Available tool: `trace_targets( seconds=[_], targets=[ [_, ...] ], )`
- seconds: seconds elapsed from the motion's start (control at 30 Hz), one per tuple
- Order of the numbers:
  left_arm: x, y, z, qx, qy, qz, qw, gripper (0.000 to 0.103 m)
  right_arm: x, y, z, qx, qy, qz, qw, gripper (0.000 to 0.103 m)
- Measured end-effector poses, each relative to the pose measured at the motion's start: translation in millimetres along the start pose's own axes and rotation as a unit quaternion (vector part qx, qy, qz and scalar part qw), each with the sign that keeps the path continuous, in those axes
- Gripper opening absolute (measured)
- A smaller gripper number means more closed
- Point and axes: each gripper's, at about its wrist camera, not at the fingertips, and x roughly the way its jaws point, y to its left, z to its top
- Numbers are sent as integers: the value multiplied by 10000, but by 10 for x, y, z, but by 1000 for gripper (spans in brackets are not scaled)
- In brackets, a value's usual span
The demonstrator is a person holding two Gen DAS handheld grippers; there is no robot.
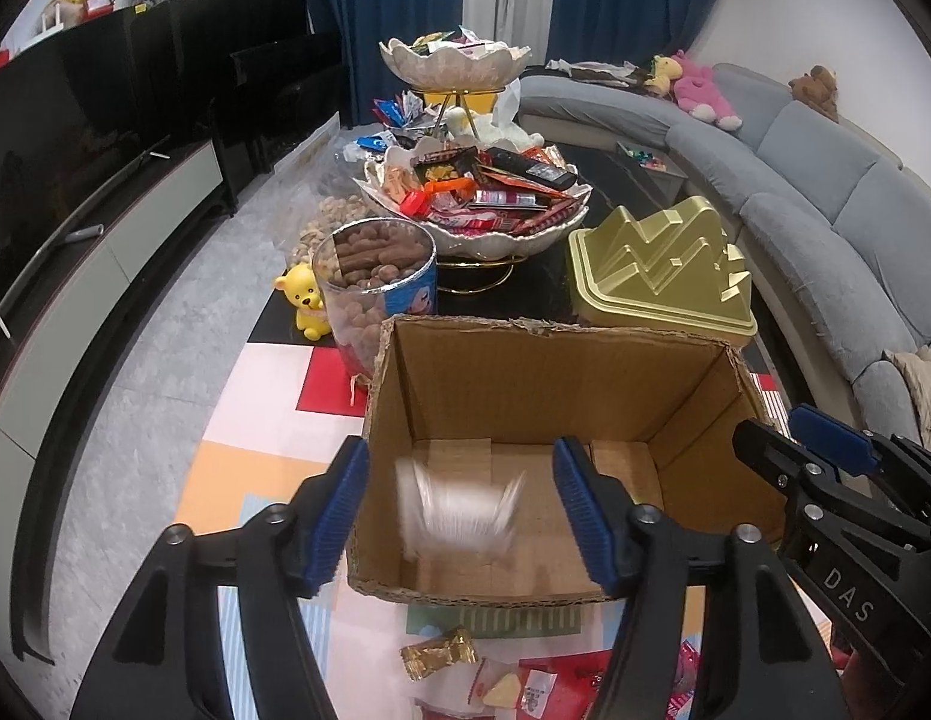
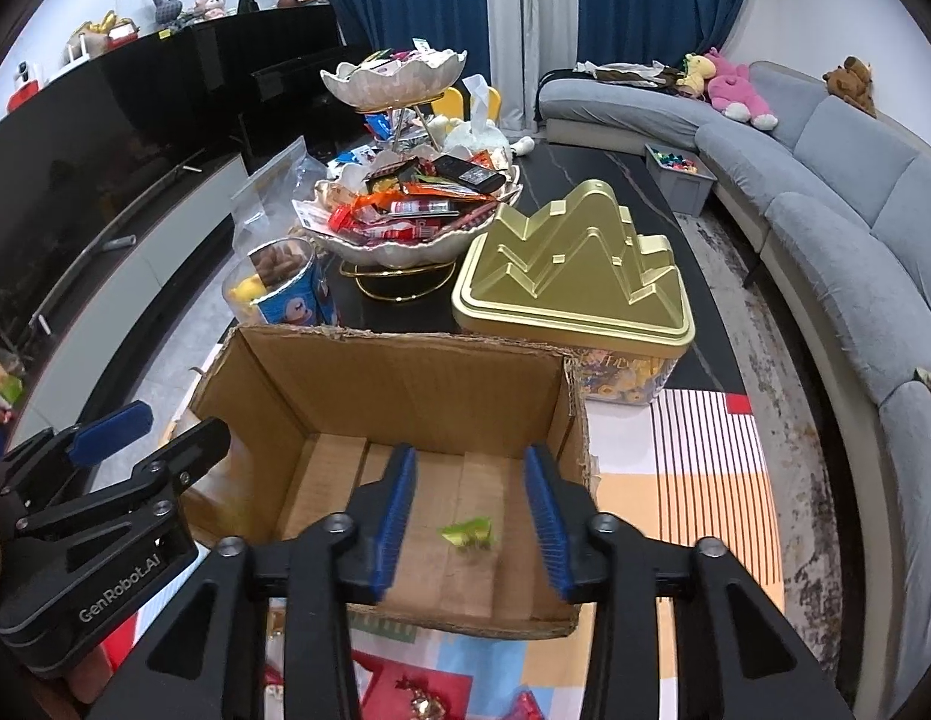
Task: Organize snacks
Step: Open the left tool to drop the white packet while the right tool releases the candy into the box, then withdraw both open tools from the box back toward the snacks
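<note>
An open cardboard box (image 1: 525, 372) stands on the table in front of both grippers; it also shows in the right wrist view (image 2: 405, 384). My left gripper (image 1: 462, 516) is open above the box, and a blurred white snack packet (image 1: 459, 516) is in the air between its fingers, over the box floor. My right gripper (image 2: 471, 510) is open above the box, and a blurred green snack (image 2: 468, 534) is in the box below it. The right gripper also shows at the right edge of the left wrist view (image 1: 825, 468). Loose wrapped snacks (image 1: 441, 654) lie on the table in front of the box.
Behind the box stand a gold mountain-shaped tin (image 1: 663, 264), a clear jar of brown snacks (image 1: 375, 282), a yellow bear figure (image 1: 306, 300) and a two-tier shell-shaped snack bowl stand (image 1: 465, 204). A grey sofa (image 1: 825, 192) curves on the right; a TV cabinet (image 1: 105, 240) runs along the left.
</note>
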Motion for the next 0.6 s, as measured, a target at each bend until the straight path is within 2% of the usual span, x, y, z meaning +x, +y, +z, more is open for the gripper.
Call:
trace_targets(
  seconds=[0.2, 0.6],
  targets=[
    [-50, 10, 2, 50, -62, 46, 10000, 71, -63, -16, 5, 25, -38, -34, 10000, 51],
    [-295, 40, 23, 27, -214, 41, 9998, 71, -321, -18, 7, 36, -227, -60, 9997, 51]
  ],
)
